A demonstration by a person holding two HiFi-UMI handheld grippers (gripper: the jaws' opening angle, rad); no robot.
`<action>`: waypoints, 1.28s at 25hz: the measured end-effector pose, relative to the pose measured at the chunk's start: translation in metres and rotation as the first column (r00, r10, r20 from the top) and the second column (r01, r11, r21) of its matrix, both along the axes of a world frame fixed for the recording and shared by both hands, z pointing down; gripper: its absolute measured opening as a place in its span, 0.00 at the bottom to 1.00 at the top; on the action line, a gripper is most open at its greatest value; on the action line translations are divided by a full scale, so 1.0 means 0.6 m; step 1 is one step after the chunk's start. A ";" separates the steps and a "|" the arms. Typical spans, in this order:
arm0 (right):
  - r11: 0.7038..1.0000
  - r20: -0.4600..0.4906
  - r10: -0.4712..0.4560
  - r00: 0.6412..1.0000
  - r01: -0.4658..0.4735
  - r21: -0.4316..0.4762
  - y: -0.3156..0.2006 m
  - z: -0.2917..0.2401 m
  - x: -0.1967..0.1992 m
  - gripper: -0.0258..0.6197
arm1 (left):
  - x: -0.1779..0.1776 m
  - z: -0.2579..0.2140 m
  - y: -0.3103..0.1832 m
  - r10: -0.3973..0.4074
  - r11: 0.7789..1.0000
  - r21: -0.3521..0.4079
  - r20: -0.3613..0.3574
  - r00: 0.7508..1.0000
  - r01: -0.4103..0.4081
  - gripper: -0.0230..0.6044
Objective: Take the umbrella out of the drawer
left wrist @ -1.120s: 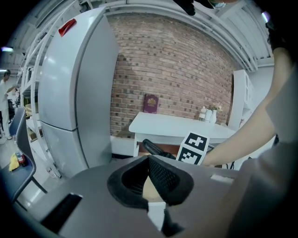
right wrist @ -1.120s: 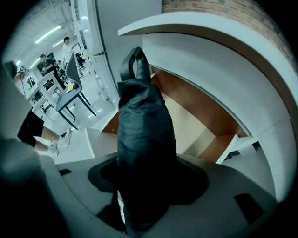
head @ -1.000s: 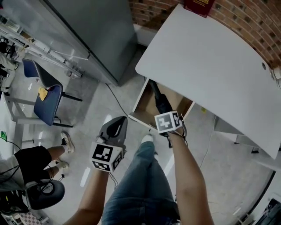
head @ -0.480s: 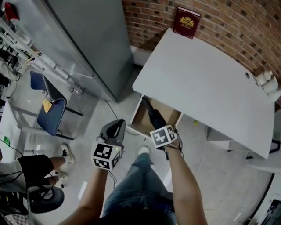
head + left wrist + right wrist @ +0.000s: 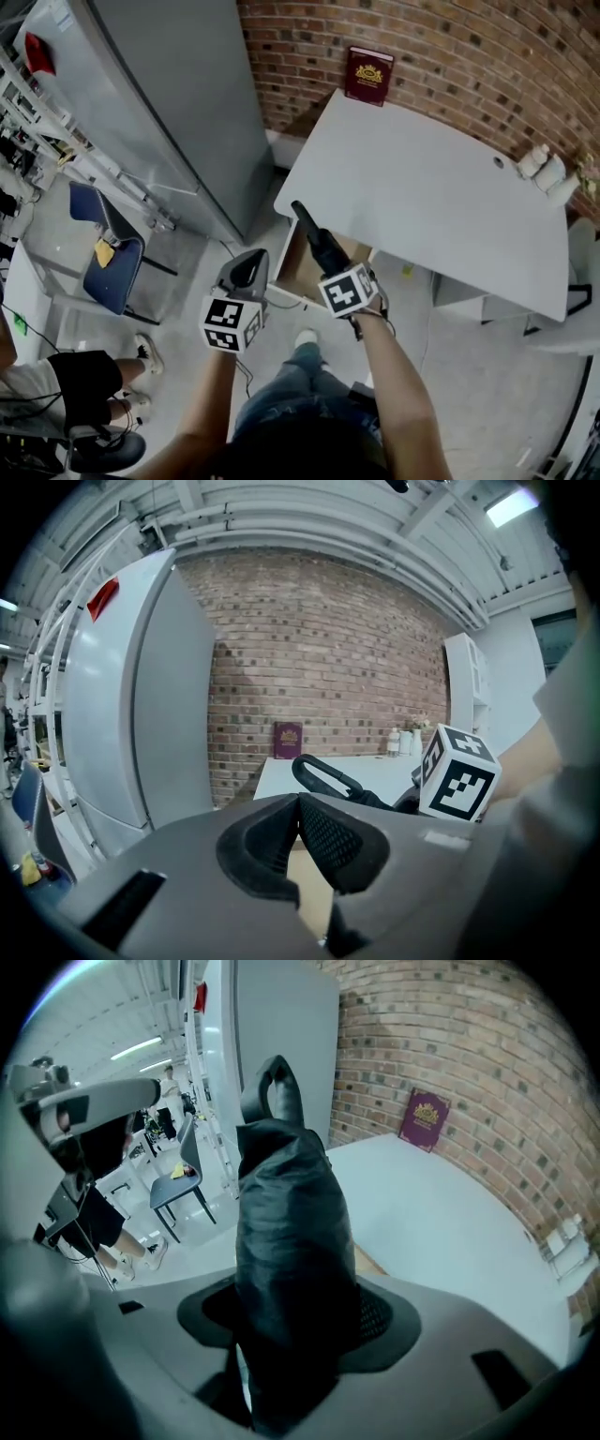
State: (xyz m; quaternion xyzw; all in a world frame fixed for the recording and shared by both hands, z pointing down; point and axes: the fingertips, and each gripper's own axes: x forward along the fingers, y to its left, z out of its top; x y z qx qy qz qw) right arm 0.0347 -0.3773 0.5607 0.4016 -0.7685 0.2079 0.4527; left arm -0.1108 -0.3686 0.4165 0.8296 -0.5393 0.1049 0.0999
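A brick wall (image 5: 450, 47) runs along the back, with a tall grey cabinet (image 5: 178, 94) to its left. A white table (image 5: 441, 197) stands against the wall, and under its near edge an open drawer (image 5: 292, 272) shows a tan inside.

The black folded umbrella (image 5: 319, 239) is up out of the drawer, clamped between the jaws of the right gripper (image 5: 336, 270). In the right gripper view both pads press on its bunched fabric. It sticks out beyond the jaws, slanting up and left, so that in the head view its looped handle end (image 5: 274, 1082) lies over the table's near edge.

The left gripper (image 5: 246, 272) hangs just left of the drawer, apart from the umbrella. Its jaw tips are together with nothing between them.

A maroon book (image 5: 367, 75) stands upright against the wall at the back of the table, and small white bottles (image 5: 544, 173) sit at the table's far right corner.

The umbrella's rear end is hidden behind the right gripper's body and marker cube. Most of the drawer's inside is covered by the umbrella and that gripper, so I cannot tell what else lies in it.
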 end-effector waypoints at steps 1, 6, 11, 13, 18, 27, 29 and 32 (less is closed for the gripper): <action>1.000 0.006 -0.002 1.000 0.002 0.027 -0.002 -0.016 -0.002 0.43 | 0.000 -0.009 -0.001 0.001 1.000 0.013 -0.004 1.000 -0.001 0.03; 0.988 0.037 -0.010 0.999 0.004 0.155 -0.002 -0.094 -0.001 0.43 | 0.005 -0.046 0.002 0.008 0.998 0.067 -0.017 1.000 -0.007 0.03; 0.968 0.134 0.025 0.991 -0.057 0.246 0.006 -0.169 0.013 0.43 | 0.016 -0.088 0.007 0.018 0.993 0.115 -0.014 1.000 -0.016 0.03; 0.952 0.164 0.021 0.986 -0.070 0.297 0.010 -0.202 0.019 0.43 | 0.023 -0.109 0.007 0.026 0.990 0.142 -0.010 1.000 -0.024 0.03; 0.891 0.196 0.030 0.980 -0.115 0.439 0.015 -0.281 0.045 0.43 | 0.037 -0.167 0.004 0.034 0.973 0.228 0.007 0.999 -0.034 0.03; 0.706 0.317 0.031 0.948 -0.246 0.664 0.045 -0.436 0.115 0.44 | 0.036 -0.249 0.005 0.030 0.938 0.345 0.008 1.000 -0.031 0.03; 0.662 0.306 0.039 0.951 -0.253 0.705 0.054 -0.464 0.131 0.44 | 0.030 -0.265 0.004 0.029 0.930 0.367 0.004 1.000 -0.028 0.03; 0.593 0.309 0.044 0.950 -0.274 0.757 0.063 -0.503 0.150 0.44 | 0.018 -0.291 0.001 0.027 0.914 0.406 -0.010 1.000 -0.021 0.03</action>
